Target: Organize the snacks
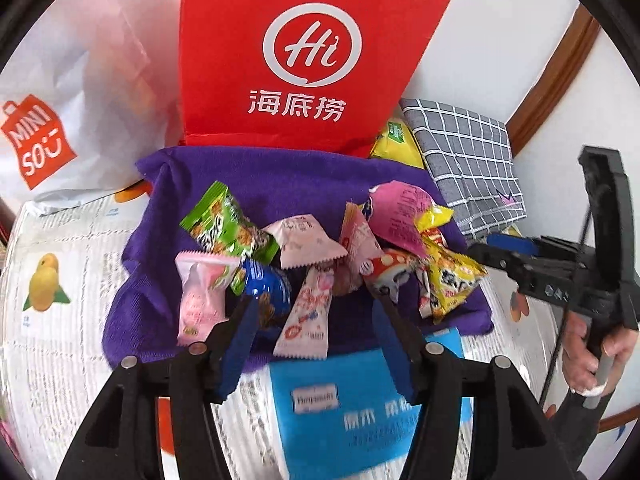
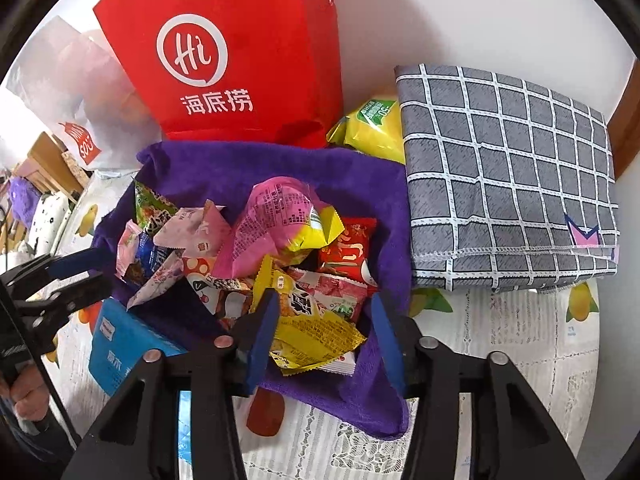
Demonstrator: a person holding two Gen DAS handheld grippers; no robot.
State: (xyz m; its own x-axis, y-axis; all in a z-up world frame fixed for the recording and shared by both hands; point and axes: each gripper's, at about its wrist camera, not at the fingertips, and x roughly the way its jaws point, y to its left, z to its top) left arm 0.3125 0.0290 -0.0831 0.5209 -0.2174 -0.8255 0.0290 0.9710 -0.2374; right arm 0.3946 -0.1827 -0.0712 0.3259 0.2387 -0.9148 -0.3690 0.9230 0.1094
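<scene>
Several small snack packets point(image 1: 304, 248) lie heaped on a purple cloth point(image 1: 280, 184). My left gripper point(image 1: 314, 304) is open over the near edge of the heap. A pink-white packet point(image 1: 308, 320) lies loose between its blue pads, which do not press on it. In the right wrist view my right gripper point(image 2: 324, 304) is shut on a crumpled yellow packet point(image 2: 316, 336) at the front of the pile. The left wrist view shows the right gripper point(image 1: 480, 250) from the side, at the heap's right edge. My left gripper point(image 2: 96, 270) enters the right wrist view from the left.
A red paper bag point(image 1: 300, 60) stands behind the cloth, with a white shopping bag point(image 1: 60, 120) to its left. A folded grey checked cloth point(image 2: 500, 180) and a yellow chip bag point(image 2: 372, 128) lie to the right. A blue tissue pack point(image 1: 352, 400) lies in front. A hand point(image 1: 588, 344) holds the right gripper.
</scene>
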